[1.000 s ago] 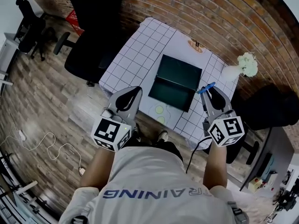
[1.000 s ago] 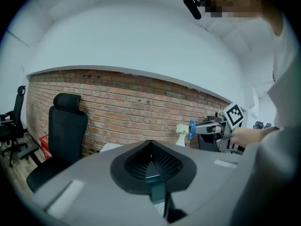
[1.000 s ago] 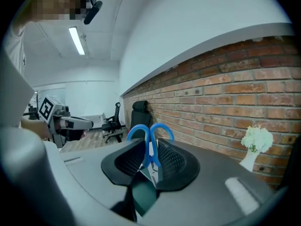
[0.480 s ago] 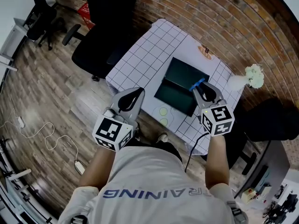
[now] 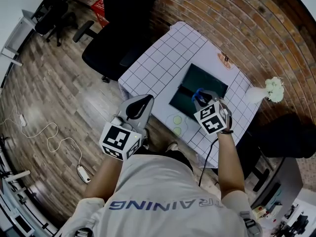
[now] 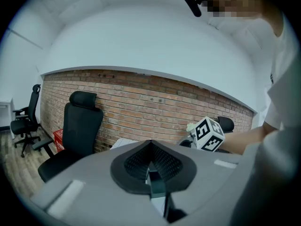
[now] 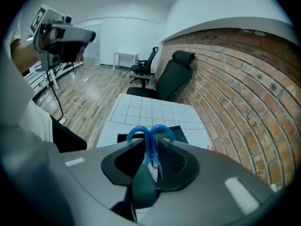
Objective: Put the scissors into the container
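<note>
The right gripper (image 7: 150, 149) has its jaws partly closed on the scissors (image 7: 150, 142), pinching them at the shank. Its own view shows this plainly: the two blue loop handles stick out past the jaw tips at twelve o'clock, and the short metal blades point back toward the camera. The head view gives only a spot of blue at that gripper's tip.

The head view does show the placing. The gripper tip with the scissors overlaps the near half of the container (image 5: 206, 81), a dark green box that lies open on the table (image 5: 163, 63), whose cloth is checked. In the right gripper view only a dark edge of the container peeks out behind the handles.

The left gripper (image 5: 142, 101) is at about eight o'clock from the right one, off the table's near edge. Its own view shows the pads met at the tip with nothing between them.

Only the head view shows a vase of white flowers (image 5: 273, 88) at three o'clock from the container and a black office chair (image 5: 118, 36) at ten o'clock.
</note>
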{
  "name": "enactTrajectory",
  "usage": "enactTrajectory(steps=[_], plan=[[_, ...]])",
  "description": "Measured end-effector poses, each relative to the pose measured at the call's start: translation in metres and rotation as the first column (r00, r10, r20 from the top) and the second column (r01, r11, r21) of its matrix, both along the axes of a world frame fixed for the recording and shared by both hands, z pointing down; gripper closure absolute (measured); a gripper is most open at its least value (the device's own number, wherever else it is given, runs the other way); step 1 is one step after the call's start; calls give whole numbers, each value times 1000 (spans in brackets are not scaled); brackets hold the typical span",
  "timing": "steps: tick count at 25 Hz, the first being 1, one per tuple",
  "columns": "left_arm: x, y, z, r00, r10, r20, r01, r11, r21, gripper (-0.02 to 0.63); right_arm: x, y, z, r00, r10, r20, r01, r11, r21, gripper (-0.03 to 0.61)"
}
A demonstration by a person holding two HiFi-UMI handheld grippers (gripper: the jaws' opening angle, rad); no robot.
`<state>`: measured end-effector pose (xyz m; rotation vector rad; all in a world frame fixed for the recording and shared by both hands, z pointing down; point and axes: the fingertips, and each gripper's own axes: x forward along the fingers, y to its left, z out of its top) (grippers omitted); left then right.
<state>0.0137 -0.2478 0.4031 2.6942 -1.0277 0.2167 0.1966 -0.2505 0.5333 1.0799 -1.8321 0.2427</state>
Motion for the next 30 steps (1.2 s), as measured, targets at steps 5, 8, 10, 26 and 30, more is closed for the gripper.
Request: enactTrajectory(steps=[5,8,10,26,30], plan=[[-7,-4,3,1000,-15,-2,15,1000,-5,614,-5,0,35,993,-66,-103,50,988,-146,472],[-10,-5,5,1000,-24,2,24,1000,-14,614,-11,-1,53,987,-106,-120,78,974,-214,471],[-14,-6,7,999,-33,2,33,999,-17,614,-15,-1,66,986,-121,-113,89,964,-251,472],[-43,-11,18,996,-91,7,91,995,-44,614,-30,-3,134,976,-173,-130,106,906,-410,471],[-46,-13,18,995,-104,-4,104,993,-54,614,-31,-4,136,977,-174,-123,109,905,-411,471]])
